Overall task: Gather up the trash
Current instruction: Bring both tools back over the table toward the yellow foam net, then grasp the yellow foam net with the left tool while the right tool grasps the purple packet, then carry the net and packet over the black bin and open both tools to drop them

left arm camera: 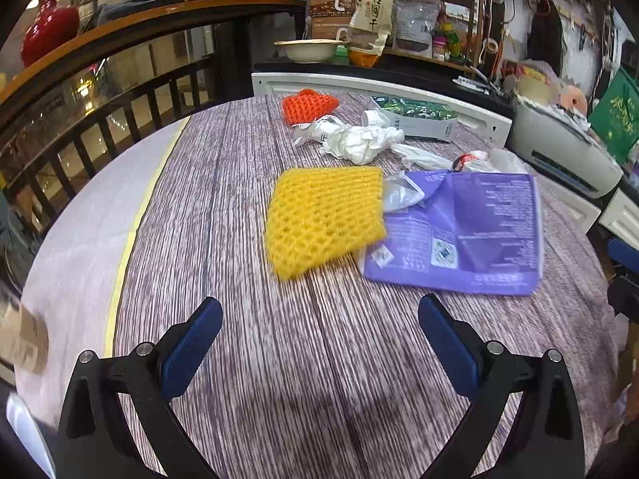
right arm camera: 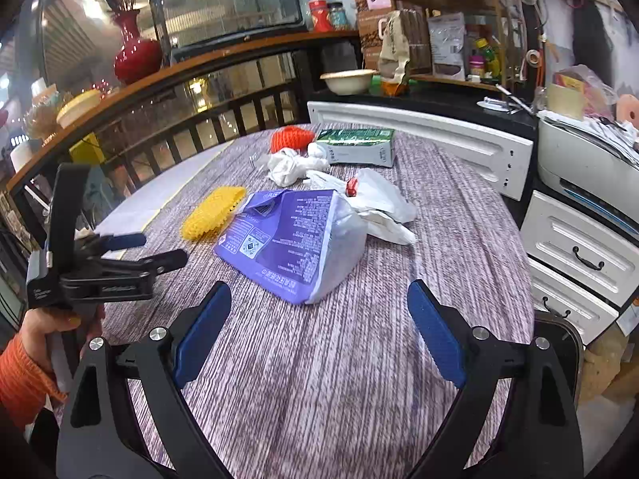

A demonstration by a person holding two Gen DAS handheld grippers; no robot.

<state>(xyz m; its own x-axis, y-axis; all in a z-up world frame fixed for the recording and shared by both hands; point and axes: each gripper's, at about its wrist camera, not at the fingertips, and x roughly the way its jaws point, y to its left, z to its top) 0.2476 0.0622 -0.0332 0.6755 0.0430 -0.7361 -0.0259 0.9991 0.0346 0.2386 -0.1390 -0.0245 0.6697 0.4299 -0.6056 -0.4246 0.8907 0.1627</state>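
Both tools are released, gripping nothing: the left gripper (left arm camera: 319,343) faces the yellow foam net (left arm camera: 323,219) straight ahead, and the right gripper (right arm camera: 319,327) faces the purple bag (right arm camera: 287,239). Best to come in low and pinch the net's near edge, clear of the bag

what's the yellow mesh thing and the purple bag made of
Yellow mesh sleeve: looks like soft foam netting, matte, with an open diamond lattice. Purple bag: seemingly thin plastic film, slightly glossy, printed and creased, its white inner side showing at the opening.
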